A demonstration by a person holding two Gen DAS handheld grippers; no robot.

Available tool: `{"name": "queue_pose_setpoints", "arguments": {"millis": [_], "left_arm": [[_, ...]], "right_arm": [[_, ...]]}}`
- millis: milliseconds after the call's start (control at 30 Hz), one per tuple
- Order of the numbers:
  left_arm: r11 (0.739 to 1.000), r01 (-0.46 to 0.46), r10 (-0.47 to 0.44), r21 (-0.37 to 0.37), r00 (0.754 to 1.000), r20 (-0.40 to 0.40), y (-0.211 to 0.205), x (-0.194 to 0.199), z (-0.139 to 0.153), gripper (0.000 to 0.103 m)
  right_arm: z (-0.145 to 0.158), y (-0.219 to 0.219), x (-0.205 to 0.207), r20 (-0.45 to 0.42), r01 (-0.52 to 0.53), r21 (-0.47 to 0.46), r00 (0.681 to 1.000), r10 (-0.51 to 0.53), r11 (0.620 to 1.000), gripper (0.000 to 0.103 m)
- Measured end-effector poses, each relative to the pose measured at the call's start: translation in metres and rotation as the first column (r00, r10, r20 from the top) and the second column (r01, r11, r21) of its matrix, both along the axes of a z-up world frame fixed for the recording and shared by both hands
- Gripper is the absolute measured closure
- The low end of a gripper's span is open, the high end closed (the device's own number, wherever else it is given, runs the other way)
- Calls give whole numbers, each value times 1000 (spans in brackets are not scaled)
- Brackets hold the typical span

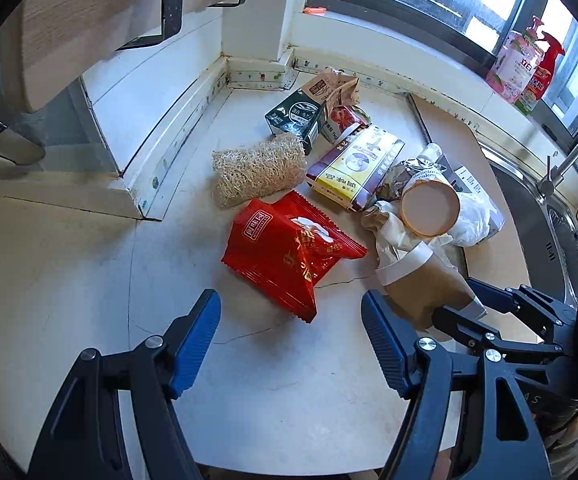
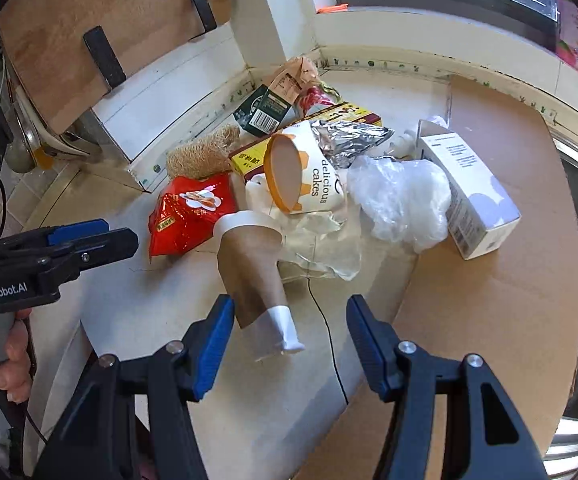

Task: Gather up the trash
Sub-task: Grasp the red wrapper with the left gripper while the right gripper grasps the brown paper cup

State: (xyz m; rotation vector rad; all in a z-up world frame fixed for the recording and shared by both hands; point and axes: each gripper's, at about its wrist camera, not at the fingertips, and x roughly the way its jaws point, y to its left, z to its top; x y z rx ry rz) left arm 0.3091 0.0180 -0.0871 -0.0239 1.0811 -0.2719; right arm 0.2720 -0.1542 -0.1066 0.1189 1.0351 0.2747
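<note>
A pile of trash lies on the white counter. A red snack bag (image 1: pixel 289 252) (image 2: pixel 191 212) is nearest my left gripper (image 1: pixel 291 320), which is open and empty just in front of it. A brown paper cone wrapper (image 2: pixel 251 276) (image 1: pixel 421 284) lies just ahead of my right gripper (image 2: pixel 291 322), which is open and empty. Behind are a "delicious cakes" paper cup (image 2: pixel 309 172) (image 1: pixel 429 204), a yellow box (image 1: pixel 357 168), a loofah (image 1: pixel 257 168), a clear plastic bag (image 2: pixel 401 200), a white carton (image 2: pixel 469 188) and a dark green carton (image 1: pixel 297 116).
A cardboard sheet (image 2: pixel 489 300) covers the counter's right part, beside a steel sink (image 1: pixel 545 216) with a tap. Cleaning bottles (image 1: pixel 525 68) stand on the window sill. A wooden cupboard (image 2: pixel 89 20) hangs at the left. A thin black cable (image 2: pixel 329 328) crosses the counter.
</note>
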Motion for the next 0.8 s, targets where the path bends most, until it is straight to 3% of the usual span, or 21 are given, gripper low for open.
{"name": "queue_pose_setpoints", "arguments": {"millis": [167, 333, 633, 800], "left_arm": [[999, 41, -41, 17, 999, -10, -11, 13, -7, 32], [1000, 18, -18, 2, 999, -31, -15, 27, -15, 32], [988, -142, 136, -54, 986, -96, -2, 57, -33, 31], [985, -173, 169, -21, 979, -115, -3, 68, -48, 31]], "right_arm": [[6, 0, -1, 44, -29, 22, 999, 28, 999, 86], [14, -6, 2, 87, -11, 35, 996, 8, 999, 88], [3, -3, 3, 68, -32, 33, 997, 30, 999, 88], [0, 0, 3, 72, -46, 26, 996, 44, 999, 88]]}}
